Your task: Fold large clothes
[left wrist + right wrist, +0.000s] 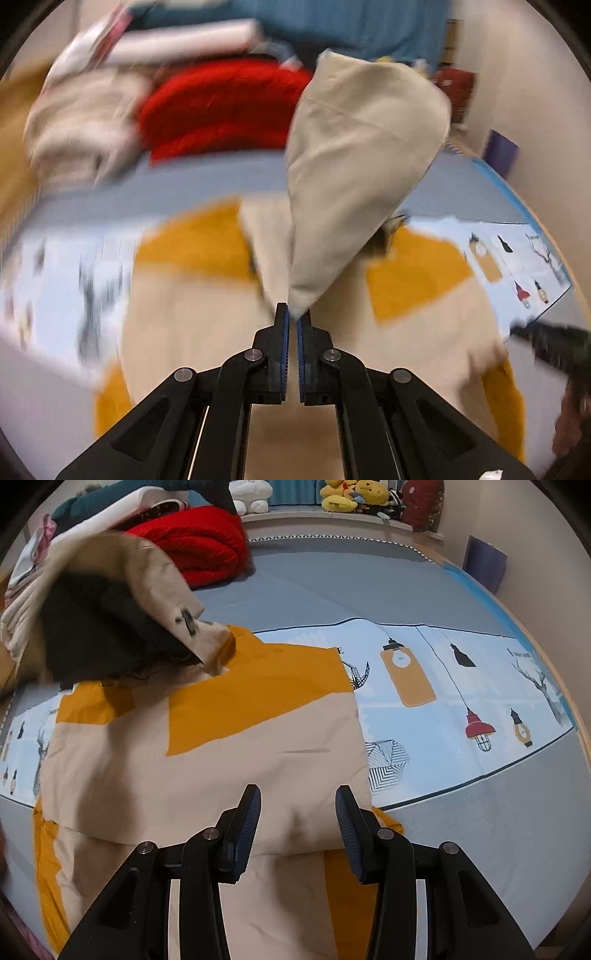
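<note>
So the beige-and-orange jacket (207, 753) is lying spread on the bed (332, 590), on top of the lamp-print sheet (443, 686), with the red blanket (199, 542) beyond it, toward the stuffed toys. The left gripper (292, 315) has its jaws pinched nearly together on a beige flap of the jacket, probably the hood (362, 155), which hangs lifted above the rest of the garment. In the right wrist view that same lifted part shows a dark lining and hovers over the jacket's far end, nearest the red blanket.

The right gripper (298, 823) has its jaws wide apart with nothing between them, hovering over the jacket's near end.

My take on doing this step well: carry the lifted flap toward the middle of the jacket body and lay it down flat before letting go, so the lining ends up hidden and nothing bunches. The left view is pretty motion-blurred, so slowing down would probably help the fabric land straight. I'd use the free right gripper to pin the jacket body near its edge so the whole thing doesn't drag across the sheet.
</note>
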`<action>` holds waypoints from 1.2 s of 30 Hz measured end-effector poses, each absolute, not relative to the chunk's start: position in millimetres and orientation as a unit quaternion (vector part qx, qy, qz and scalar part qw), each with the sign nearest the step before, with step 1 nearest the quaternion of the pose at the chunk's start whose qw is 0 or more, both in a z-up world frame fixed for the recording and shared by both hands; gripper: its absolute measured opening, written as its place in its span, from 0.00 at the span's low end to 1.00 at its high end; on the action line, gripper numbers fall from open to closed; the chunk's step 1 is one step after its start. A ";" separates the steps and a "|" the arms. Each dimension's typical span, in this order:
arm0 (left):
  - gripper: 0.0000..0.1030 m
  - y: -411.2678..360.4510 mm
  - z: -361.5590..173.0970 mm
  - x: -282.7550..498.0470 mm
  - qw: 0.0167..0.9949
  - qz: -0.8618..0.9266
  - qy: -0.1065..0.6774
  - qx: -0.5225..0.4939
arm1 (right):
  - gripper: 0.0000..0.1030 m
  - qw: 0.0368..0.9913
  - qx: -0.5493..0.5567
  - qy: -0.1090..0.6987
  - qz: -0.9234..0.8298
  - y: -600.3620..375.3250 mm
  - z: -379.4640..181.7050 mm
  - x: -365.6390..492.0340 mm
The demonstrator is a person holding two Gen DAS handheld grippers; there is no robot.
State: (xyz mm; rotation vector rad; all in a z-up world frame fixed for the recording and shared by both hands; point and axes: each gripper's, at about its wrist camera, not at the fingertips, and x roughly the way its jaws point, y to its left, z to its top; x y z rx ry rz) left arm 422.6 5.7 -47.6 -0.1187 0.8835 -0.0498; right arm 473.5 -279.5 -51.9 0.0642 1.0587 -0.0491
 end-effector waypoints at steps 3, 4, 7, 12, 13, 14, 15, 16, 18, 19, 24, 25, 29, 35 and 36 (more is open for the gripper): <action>0.03 21.5 -75.0 398.6 0.875 -0.002 0.474 -0.100 | 0.42 0.868 0.036 0.495 -0.021 -278.0 -46.8 470.2; 0.06 28.1 -80.3 396.5 0.869 0.009 0.482 -0.110 | 0.42 0.870 0.039 0.491 -0.018 -277.0 -45.3 469.6; 0.19 48.1 -87.8 399.1 0.845 0.041 0.508 -0.160 | 0.42 0.876 0.048 0.480 -0.011 -272.1 -41.5 467.4; 0.27 62.1 -77.6 406.6 0.862 0.044 0.477 -0.167 | 0.42 0.875 0.070 0.478 0.021 -256.2 -45.2 469.5; 0.30 60.7 -79.6 410.6 0.862 0.034 0.477 -0.170 | 0.42 0.874 0.076 0.479 0.030 -252.3 -46.5 471.2; 0.31 56.9 -83.7 415.4 0.859 0.015 0.481 -0.176 | 0.43 0.873 0.085 0.479 0.039 -249.4 -48.2 472.0; 0.31 53.9 -86.4 423.4 0.855 -0.001 0.486 -0.181 | 0.43 0.870 0.097 0.480 0.049 -246.5 -49.7 473.5; 0.31 47.2 -91.0 426.9 0.852 -0.020 0.489 -0.185 | 0.42 0.867 0.111 0.483 0.063 -242.9 -51.9 475.6; 0.31 30.1 -103.3 433.2 0.844 -0.051 0.502 -0.183 | 0.43 0.859 0.128 0.488 0.081 -236.3 -57.2 478.9; 0.31 17.4 -115.9 437.4 0.833 -0.062 0.522 -0.175 | 0.43 0.856 0.135 0.491 0.090 -231.5 -60.1 481.1; 0.30 -9.0 -152.4 440.3 0.786 -0.053 0.603 -0.127 | 0.42 0.849 0.133 0.500 0.109 -210.9 -73.5 488.5; 0.30 -8.2 -147.9 440.8 0.786 -0.056 0.601 -0.131 | 0.42 0.847 0.132 0.504 0.110 -207.8 -76.9 490.5; 0.31 7.4 -126.7 443.9 0.796 -0.059 0.582 -0.155 | 0.42 0.835 0.134 0.521 0.114 -198.5 -90.6 498.8; 0.31 42.4 -123.3 452.3 0.796 -0.013 0.575 -0.188 | 0.42 0.826 0.128 0.538 0.114 -184.8 -108.9 508.5; 0.31 46.8 -124.7 452.9 0.794 -0.008 0.577 -0.191 | 0.42 0.824 0.128 0.540 0.114 -183.7 -111.7 510.2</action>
